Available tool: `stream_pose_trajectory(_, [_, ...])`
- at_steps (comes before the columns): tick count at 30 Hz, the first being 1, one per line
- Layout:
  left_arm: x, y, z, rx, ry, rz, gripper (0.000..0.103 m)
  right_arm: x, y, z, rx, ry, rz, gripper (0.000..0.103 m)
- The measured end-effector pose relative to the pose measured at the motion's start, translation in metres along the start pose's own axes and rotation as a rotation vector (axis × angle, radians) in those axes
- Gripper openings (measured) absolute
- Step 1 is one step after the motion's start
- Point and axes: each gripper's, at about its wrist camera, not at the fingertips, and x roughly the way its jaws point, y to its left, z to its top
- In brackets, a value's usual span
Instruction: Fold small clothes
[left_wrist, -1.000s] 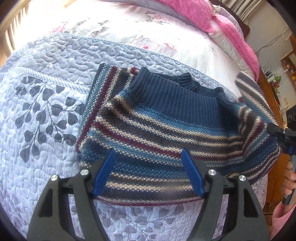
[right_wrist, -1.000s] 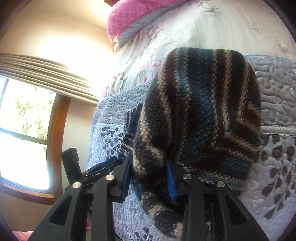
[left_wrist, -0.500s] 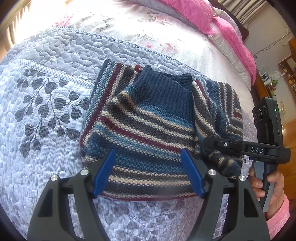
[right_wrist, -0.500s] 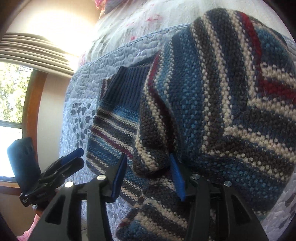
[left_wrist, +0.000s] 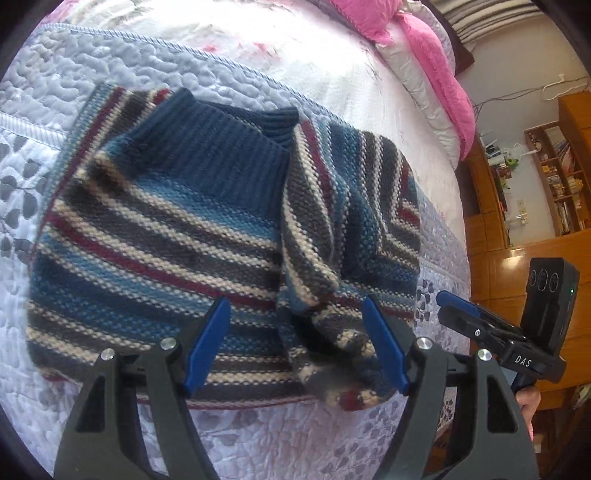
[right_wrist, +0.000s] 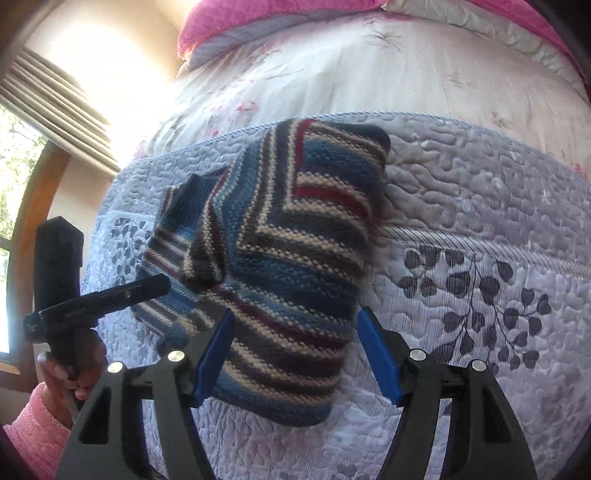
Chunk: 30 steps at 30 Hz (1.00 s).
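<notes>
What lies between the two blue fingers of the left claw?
In the left wrist view, the open left claw frames the striped sweater: its lower hem and the folded-over sleeve. The fingers touch nothing.

bright daylight | window (right_wrist: 14, 206) glare blown out | fisheye edges warped, dark

Sweater (left_wrist: 177, 236): knit stripes of navy, teal, cream, grey and maroon; ribbed collar plain navy.
Quilt (right_wrist: 480, 229): pale lilac, stitched pebble texture, dark grey leaf sprigs at right of frame.
Sheet (right_wrist: 351, 74): white, faint pink floral.
Pillow (left_wrist: 436, 62): bright pink, upper right.
Gripper fingers (left_wrist: 207, 347): black with blue pads.
</notes>
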Motion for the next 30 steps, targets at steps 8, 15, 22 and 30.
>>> stream_pose_trajectory(8, [0.053,-0.01,-0.005,-0.091,0.11,-0.077,0.073,0.01,-0.042,-0.03,0.089,0.014,0.013,0.07])
stream_pose_trajectory(15, [0.072,-0.011,-0.01,-0.166,0.136,-0.115,0.05,0.004,-0.054,-0.036,0.093,0.005,0.027,0.07])
stream_pose_trajectory(22, [0.08,-0.013,-0.009,-0.186,0.131,-0.093,0.046,0.001,-0.062,-0.041,0.113,0.004,0.039,0.07])
stream_pose_trajectory(30, [0.089,-0.017,-0.009,-0.164,0.128,-0.09,0.047,0.003,-0.061,-0.043,0.109,0.006,0.029,0.07])
